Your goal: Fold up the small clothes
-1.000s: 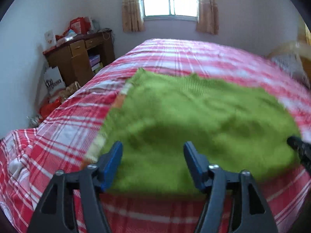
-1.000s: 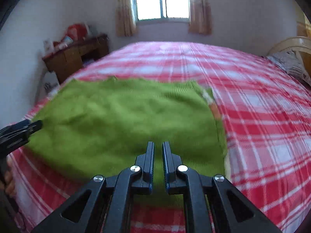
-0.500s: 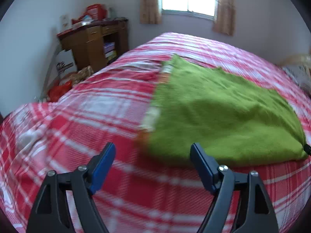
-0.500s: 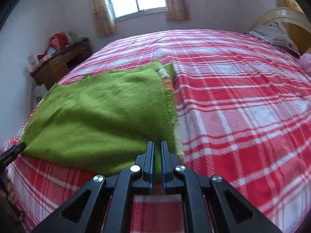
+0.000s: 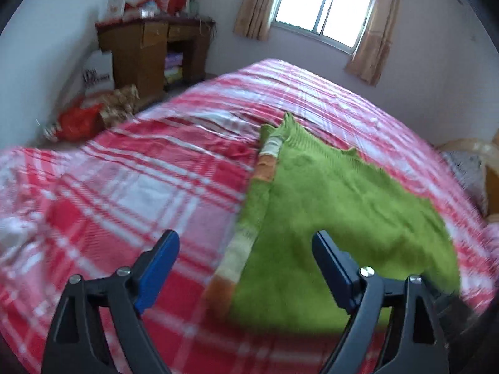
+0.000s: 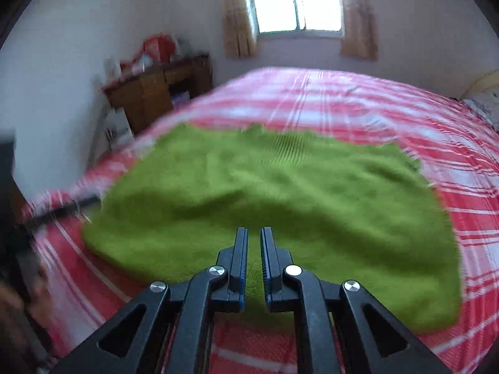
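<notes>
The left gripper (image 5: 246, 260) has its two blue jaws spread wide apart, and nothing is between them. It hangs over the near left side of the green sweater (image 5: 340, 218). One jaw is above the red and white checked bedspread (image 5: 131, 187) and the other jaw is above the green cloth.

The right gripper (image 6: 254, 260) has its jaws pulled close together, with only a thin gap between them. Green cloth shows in that gap, at the near edge of the green sweater (image 6: 280, 193). I cannot tell if the jaws are really pinching the cloth or just sitting over it.

The sweater lies spread out on the bed, close to the near edge. It looks mostly flat, with a few soft bumps. Along its left side there is a striped band (image 5: 263, 168) of orange, white and green.

The checked bedspread (image 6: 389, 109) covers the whole bed and goes on far past the sweater.

On the left of the room stands a brown wooden desk (image 5: 146, 53) with red things piled on top. A white bag (image 5: 98, 73) leans beside it, and a red bag (image 5: 78, 121) lies on the floor near it. On the far wall there is a bright window (image 5: 326, 20) with tan curtains (image 5: 254, 3) on both sides.

A lot of the picture is blurry.
</notes>
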{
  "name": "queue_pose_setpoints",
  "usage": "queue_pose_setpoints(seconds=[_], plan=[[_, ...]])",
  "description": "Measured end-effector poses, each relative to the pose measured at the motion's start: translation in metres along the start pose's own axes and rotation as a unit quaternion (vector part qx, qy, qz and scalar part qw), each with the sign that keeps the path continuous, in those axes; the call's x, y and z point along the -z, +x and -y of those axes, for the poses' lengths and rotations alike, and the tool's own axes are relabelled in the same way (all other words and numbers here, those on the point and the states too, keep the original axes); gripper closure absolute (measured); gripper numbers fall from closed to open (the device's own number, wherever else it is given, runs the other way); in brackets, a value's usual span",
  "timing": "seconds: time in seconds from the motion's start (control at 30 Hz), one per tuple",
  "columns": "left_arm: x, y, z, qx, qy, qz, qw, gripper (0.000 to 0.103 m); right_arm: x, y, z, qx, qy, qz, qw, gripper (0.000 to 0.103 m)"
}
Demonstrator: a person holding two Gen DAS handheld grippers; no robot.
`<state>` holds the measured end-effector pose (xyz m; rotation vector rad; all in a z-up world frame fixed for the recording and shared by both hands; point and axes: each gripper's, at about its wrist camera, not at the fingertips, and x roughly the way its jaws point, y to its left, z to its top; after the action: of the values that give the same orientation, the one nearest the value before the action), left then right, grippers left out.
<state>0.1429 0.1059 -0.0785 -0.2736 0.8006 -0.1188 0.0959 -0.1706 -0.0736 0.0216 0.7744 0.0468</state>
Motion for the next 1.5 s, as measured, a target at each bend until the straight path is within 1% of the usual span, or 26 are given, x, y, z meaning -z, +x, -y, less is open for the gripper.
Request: queue_pose_setpoints(seconds=[0.03,0.1,0.13,0.17,0.23,0.27,0.3,0.33,0.37,0.43,0.53,0.57,0.6,0.63,0.7,0.73,0.87,0.93,1.0,1.07,1.13,1.23,1.33,1.4,1.47,1.5], plan=[[-0.003,0.01,-0.003,0.01,-0.018,-0.011,0.9997,0.014,0.01,0.013,-0.003,0.012,-0.011,-0.024,1.0,0.095],[-0.005,0.024,-0.006,0.019,-0.045,-0.02,0.9986,0.014,0.013,0.009,0.0,0.002,-0.006,0.001,1.0,0.094],[-0.005,0.027,-0.005,0.017,-0.051,-0.014,0.9985,0.014,0.013,0.009,0.003,-0.007,0.0,0.0,1.0,0.094],[-0.007,0.029,-0.001,0.012,-0.047,-0.005,0.9988,0.013,0.013,0.01,0.007,-0.014,0.007,-0.001,1.0,0.094],[-0.009,0.034,0.007,0.016,-0.041,-0.012,0.999,0.013,0.015,0.011,0.015,-0.034,0.026,0.003,0.999,0.094],[-0.01,0.034,0.011,0.025,-0.044,-0.014,0.9986,0.015,0.014,0.011,0.018,-0.038,0.029,0.003,0.999,0.094],[-0.009,0.034,0.014,0.042,-0.048,-0.015,0.9978,0.024,0.015,0.012,0.019,-0.041,0.031,0.004,0.999,0.094],[-0.007,0.034,0.016,0.067,-0.054,-0.021,0.996,0.029,0.015,0.012,0.02,-0.041,0.032,0.005,0.999,0.094],[-0.004,0.036,0.018,0.081,-0.06,-0.027,0.9945,0.034,0.015,0.012,0.019,-0.041,0.031,0.006,0.999,0.094],[0.0,0.036,0.021,0.074,-0.054,-0.013,0.9957,0.034,0.015,0.011,0.016,-0.041,0.031,0.008,0.999,0.094],[0.0,0.041,0.025,0.07,-0.046,-0.008,0.9965,0.035,0.016,0.01,0.014,-0.044,0.032,0.01,0.998,0.094],[-0.002,0.039,0.024,0.074,-0.053,-0.006,0.9958,0.042,0.018,0.007,0.016,-0.045,0.033,0.011,0.998,0.094],[-0.004,0.039,0.023,0.079,-0.058,-0.008,0.9951,0.061,0.018,0.007,0.016,-0.046,0.034,0.011,0.998,0.094],[-0.006,0.042,0.022,0.082,-0.065,-0.013,0.9944,0.07,0.018,0.008,0.017,-0.048,0.036,0.011,0.998,0.094],[-0.009,0.045,0.018,0.085,-0.084,-0.022,0.9927,0.073,0.018,0.008,0.019,-0.052,0.04,0.012,0.998,0.094],[-0.01,0.044,0.021,0.077,-0.08,-0.019,0.9936,0.073,0.018,0.008,0.02,-0.055,0.043,0.013,0.997,0.094],[-0.013,0.027,0.051,0.033,-0.013,0.009,0.9993,0.077,0.019,0.008,0.024,-0.063,0.052,0.013,0.997,0.094],[-0.015,0.014,0.065,0.033,0.01,0.026,0.9991,0.077,0.018,0.005,0.024,-0.062,0.05,0.017,0.997,0.094],[-0.017,-0.001,0.084,0.038,0.042,0.045,0.9974,0.078,0.02,-0.008,0.029,-0.062,0.06,0.047,0.995,0.094],[-0.017,-0.01,0.104,0.045,0.081,0.06,0.9939,0.078,0.023,-0.025,0.041,-0.055,0.09,0.087,0.991,0.094],[-0.011,-0.014,0.124,0.056,0.113,0.061,0.9902,0.078,0.027,-0.032,0.059,-0.05,0.132,0.1,0.985,0.094],[0.007,-0.009,0.156,0.061,0.159,0.053,0.9839,0.078,0.036,-0.023,0.082,-0.065,0.188,0.075,0.977,0.094],[0.031,0.008,0.181,0.048,0.203,0.031,0.9774,0.078,0.043,-0.013,0.098,-0.09,0.233,0.053,0.967,0.094],[0.043,0.018,0.187,0.04,0.22,0.019,0.9745,0.079,0.044,-0.01,0.1,-0.099,0.24,0.051,0.964,0.094],[0.054,0.019,0.194,0.02,0.246,0.031,0.9687,0.079,0.044,-0.009,0.1,-0.103,0.24,0.048,0.964,0.094],[0.055,0.017,0.195,0.017,0.249,0.034,0.9678,0.079,0.045,-0.008,0.101,-0.108,0.243,0.046,0.963,0.094]])
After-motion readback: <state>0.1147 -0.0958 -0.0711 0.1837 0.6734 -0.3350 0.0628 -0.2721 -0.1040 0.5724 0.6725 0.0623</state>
